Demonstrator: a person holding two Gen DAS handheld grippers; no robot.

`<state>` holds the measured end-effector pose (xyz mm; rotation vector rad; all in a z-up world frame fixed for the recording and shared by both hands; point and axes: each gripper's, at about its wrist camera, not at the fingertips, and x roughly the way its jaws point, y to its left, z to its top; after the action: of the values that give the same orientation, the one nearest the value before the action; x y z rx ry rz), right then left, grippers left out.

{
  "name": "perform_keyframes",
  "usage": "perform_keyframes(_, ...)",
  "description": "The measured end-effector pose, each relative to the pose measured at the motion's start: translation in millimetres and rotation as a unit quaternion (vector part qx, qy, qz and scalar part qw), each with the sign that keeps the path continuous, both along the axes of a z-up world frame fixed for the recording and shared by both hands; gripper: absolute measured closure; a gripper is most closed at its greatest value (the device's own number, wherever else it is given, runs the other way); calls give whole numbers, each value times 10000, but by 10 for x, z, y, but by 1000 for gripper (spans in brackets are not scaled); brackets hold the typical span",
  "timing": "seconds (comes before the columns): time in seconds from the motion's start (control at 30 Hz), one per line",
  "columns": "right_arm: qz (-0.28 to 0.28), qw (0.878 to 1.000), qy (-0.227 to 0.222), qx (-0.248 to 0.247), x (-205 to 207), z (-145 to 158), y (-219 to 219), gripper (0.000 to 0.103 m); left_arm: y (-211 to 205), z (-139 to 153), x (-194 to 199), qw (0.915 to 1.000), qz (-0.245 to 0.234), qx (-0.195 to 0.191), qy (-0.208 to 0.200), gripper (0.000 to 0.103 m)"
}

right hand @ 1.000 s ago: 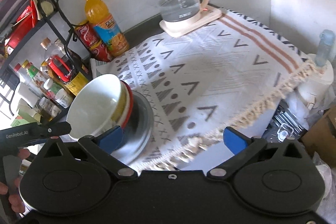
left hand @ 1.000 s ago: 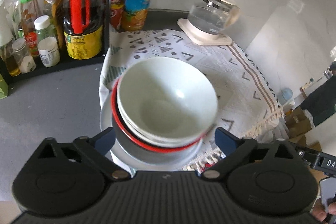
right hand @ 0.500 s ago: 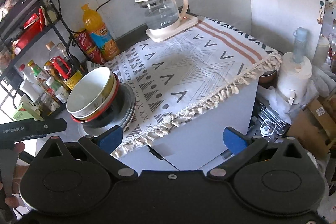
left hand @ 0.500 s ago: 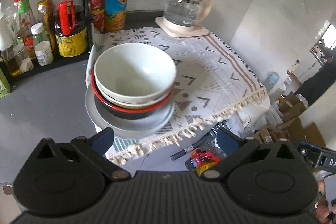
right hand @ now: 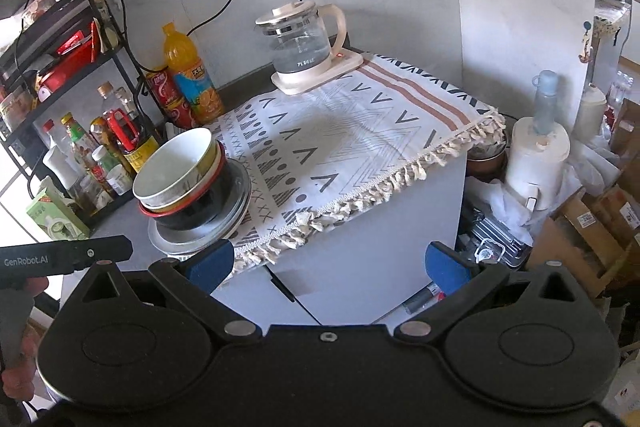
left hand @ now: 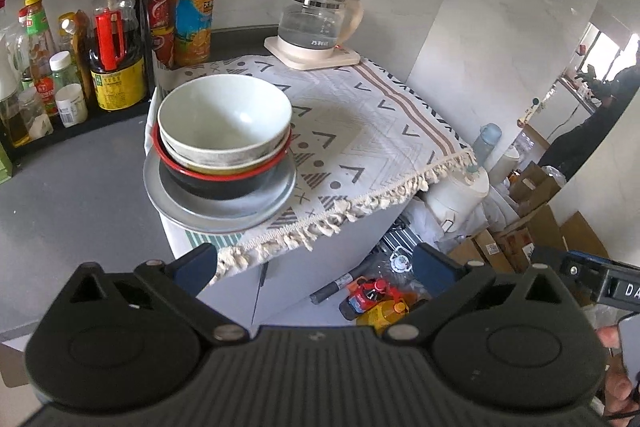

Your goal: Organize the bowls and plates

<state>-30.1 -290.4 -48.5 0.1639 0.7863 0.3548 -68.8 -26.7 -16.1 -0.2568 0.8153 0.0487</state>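
Note:
A stack of bowls stands on grey plates (left hand: 224, 211) at the near left corner of the patterned cloth (left hand: 360, 131). The top bowl is pale white (left hand: 224, 115); under it sit a yellowish bowl and a black bowl with a red rim (left hand: 216, 183). The stack also shows in the right wrist view (right hand: 180, 171), with the plates (right hand: 192, 235) under it. My left gripper (left hand: 316, 269) is open and empty, well back from the stack. My right gripper (right hand: 328, 263) is open and empty, also back from the counter edge.
A glass kettle on a cream base (left hand: 316, 27) stands at the back of the cloth. An orange drink bottle (left hand: 194, 7), cans and a black rack of sauce bottles (left hand: 116, 59) are at the left. Boxes and clutter (right hand: 580, 219) lie on the floor to the right.
Both grippers have drawn back and up from the stack of bowls and plates, which stays in place on the cloth. Both stayed open.

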Motion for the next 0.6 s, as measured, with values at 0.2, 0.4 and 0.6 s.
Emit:
perform_keyframes(0.2,-40,9997,-128,-181,-169,46,-17,0,-42,5,-156,10000,-47,38,-50,0)
perform_keyframes(0.4,-67,9994,-163,-286,-267,69,-5,0,-4,7,-279,10000,-11,19,-77,0)
perform_keyframes(0.6,-41,9990,-221,-386,-372,52,20,0,64,-20,-383,9999,20,98,-87,0)
